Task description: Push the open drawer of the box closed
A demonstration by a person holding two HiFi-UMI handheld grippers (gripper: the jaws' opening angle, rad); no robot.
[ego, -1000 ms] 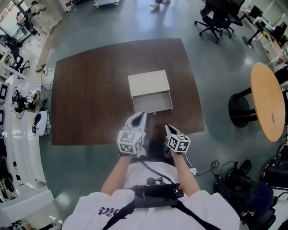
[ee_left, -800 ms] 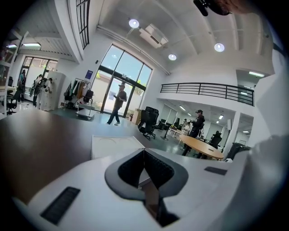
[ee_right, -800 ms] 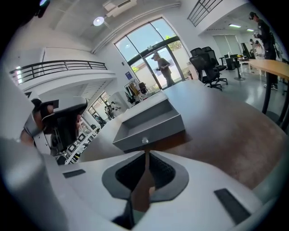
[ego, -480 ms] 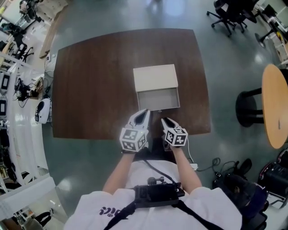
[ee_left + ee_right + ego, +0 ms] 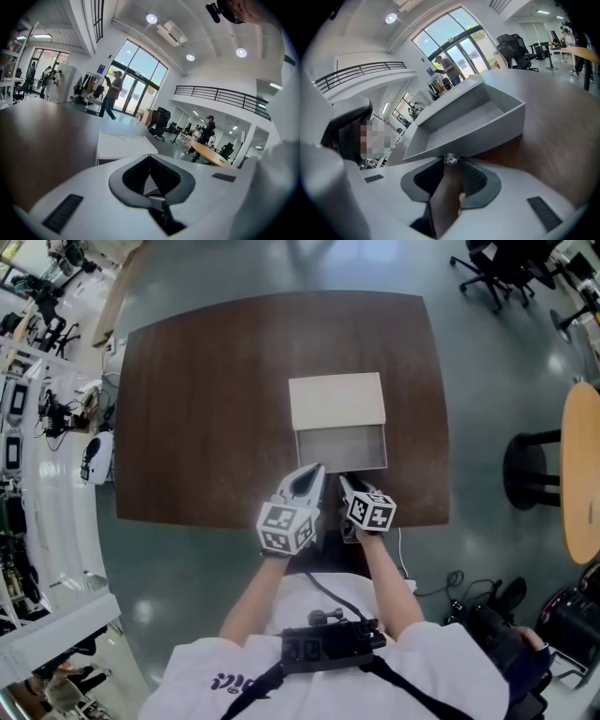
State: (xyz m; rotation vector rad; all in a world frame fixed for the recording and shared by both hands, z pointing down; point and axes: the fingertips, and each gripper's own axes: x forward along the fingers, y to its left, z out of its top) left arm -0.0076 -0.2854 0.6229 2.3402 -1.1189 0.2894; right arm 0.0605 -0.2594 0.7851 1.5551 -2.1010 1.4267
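Note:
A white box sits mid-table with its grey drawer pulled out toward me. In the right gripper view the drawer fills the middle, and its small clear knob sits just at the tips of my right gripper. Those jaws are opening, with a gap between the pads and nothing pressed. In the head view the right gripper is at the drawer's front wall. My left gripper is beside it on the left, shut and empty, with the box ahead.
The brown table ends just behind both grippers. A round wooden table stands on the floor at the right, office chairs at the far right, and white benches with gear at the left.
Both grippers have moved forward over the table edge toward the drawer front. The right gripper now reaches the drawer's front wall, and the left one has drawn up beside it.

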